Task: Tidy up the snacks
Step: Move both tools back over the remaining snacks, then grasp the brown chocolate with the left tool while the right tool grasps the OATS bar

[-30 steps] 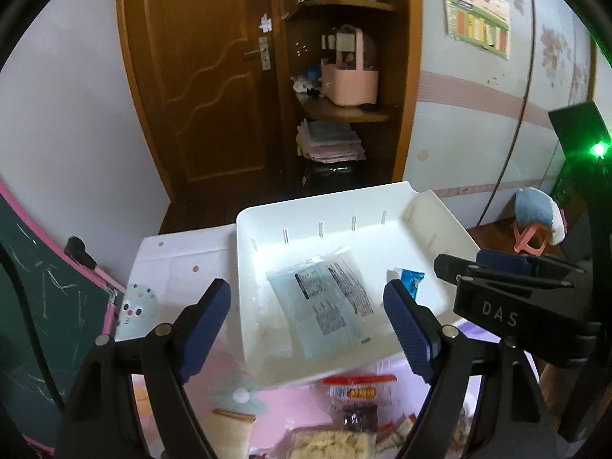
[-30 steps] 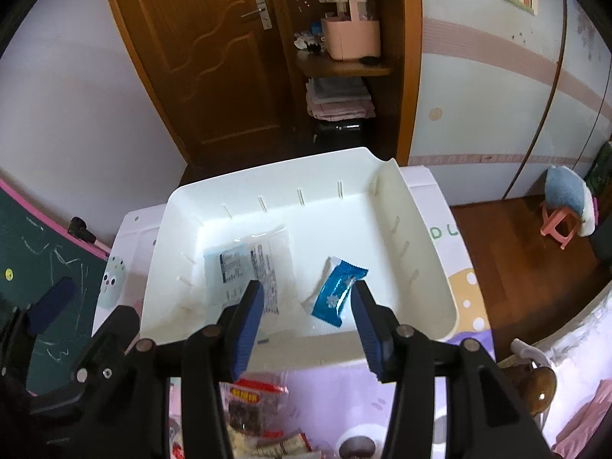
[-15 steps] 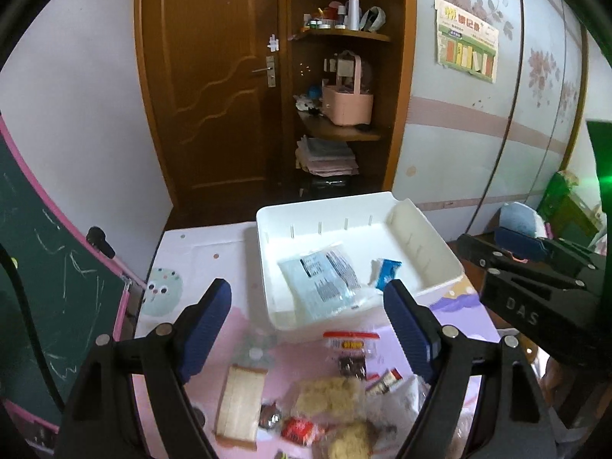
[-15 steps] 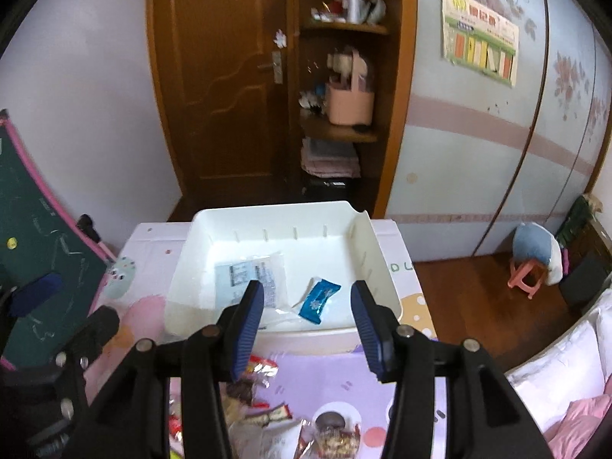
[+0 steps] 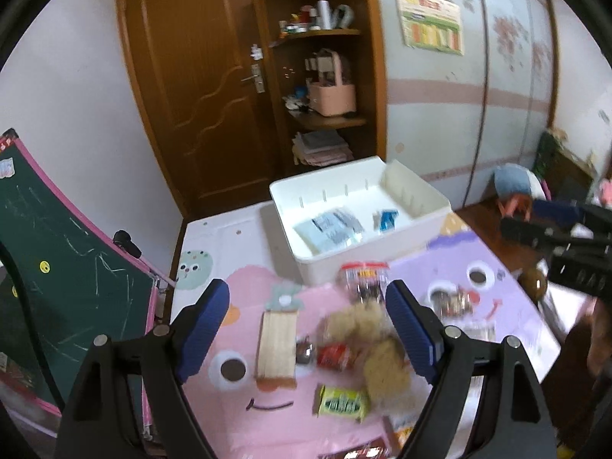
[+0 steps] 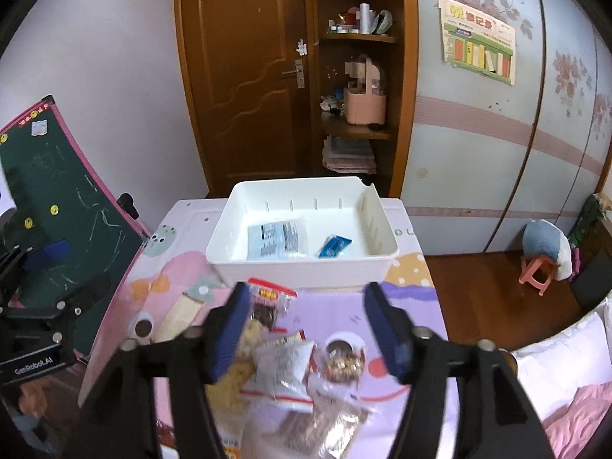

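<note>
On the near half of the table [image 6: 413,306], loose snacks [image 6: 283,359] lie heaped below both spread, empty grippers: left gripper [image 5: 308,329], right gripper [image 6: 304,329]. The white tray [image 6: 302,267] sits just beyond, holding two packets; either gripper looks equally near.

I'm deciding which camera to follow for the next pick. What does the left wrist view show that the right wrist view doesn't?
Left wrist only: a green packet and a red wrapper on the mat.
Right wrist only: a white pouch between its open fingers.
Both: the bin holding a clear packet and a blue one, and the red-topped bag in front.
</note>
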`<state>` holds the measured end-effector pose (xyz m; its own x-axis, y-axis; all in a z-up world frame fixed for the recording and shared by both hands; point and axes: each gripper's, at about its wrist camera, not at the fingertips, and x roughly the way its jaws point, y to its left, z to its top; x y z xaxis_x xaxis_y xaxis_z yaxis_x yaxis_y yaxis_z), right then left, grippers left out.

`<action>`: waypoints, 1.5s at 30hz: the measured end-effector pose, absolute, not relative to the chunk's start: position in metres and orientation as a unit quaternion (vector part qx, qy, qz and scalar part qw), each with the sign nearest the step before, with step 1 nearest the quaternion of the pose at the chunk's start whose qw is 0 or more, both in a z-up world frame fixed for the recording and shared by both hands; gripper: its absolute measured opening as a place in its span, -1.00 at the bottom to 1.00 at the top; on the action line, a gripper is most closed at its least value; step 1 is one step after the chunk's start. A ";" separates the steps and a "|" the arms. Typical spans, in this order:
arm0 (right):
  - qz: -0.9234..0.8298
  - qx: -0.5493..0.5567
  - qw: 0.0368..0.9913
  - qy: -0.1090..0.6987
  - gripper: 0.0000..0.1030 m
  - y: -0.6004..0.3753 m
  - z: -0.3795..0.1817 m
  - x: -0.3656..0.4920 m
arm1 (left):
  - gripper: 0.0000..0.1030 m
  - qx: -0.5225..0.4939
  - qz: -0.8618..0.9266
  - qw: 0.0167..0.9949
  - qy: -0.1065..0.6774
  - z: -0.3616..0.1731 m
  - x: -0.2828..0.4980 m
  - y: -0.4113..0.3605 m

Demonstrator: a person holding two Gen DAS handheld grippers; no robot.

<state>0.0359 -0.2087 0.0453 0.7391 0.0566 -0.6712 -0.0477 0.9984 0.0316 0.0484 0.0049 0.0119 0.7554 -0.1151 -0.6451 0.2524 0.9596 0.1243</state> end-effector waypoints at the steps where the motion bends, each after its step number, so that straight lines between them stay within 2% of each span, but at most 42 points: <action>1: 0.027 0.004 0.933 0.358 0.39 -0.210 0.041 0.027 | 0.63 0.106 -0.103 0.930 0.338 0.007 0.043 0.005; 9: 0.022 -0.017 0.915 0.402 0.40 -0.216 -0.012 -0.011 | 0.64 0.127 -0.173 0.887 0.409 -0.079 0.005 0.007; 16: 0.064 -0.015 0.879 0.472 0.40 -0.206 -0.070 -0.025 | 0.64 0.134 -0.213 0.836 0.487 -0.156 -0.014 0.016; 28: 0.151 -0.050 0.833 0.531 0.40 -0.152 -0.115 -0.029 | 0.64 0.217 -0.240 0.793 0.516 -0.200 -0.012 0.005; 34: 0.174 -0.063 0.813 0.552 0.40 -0.137 -0.131 -0.025 | 0.61 0.141 -0.211 0.792 0.555 -0.208 0.009 0.015; 37: 0.171 -0.059 0.801 0.570 0.40 -0.132 -0.144 -0.017 | 0.45 0.092 -0.169 0.801 0.567 -0.206 0.019 0.030; 39: 0.176 -0.057 0.796 0.577 0.40 -0.126 -0.151 -0.013 | 0.42 0.068 -0.148 0.805 0.571 -0.204 0.021 0.040; 45: 0.184 -0.084 0.794 0.574 0.40 -0.102 -0.157 -0.009 | 0.42 -0.014 -0.140 0.804 0.578 -0.194 0.011 0.074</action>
<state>-0.0090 -0.1019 -0.1568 0.2737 0.1954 -0.9418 -0.3885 0.9182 0.0776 0.0113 0.0738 -0.1937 0.2917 -0.2419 -0.9254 0.2093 0.9602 -0.1850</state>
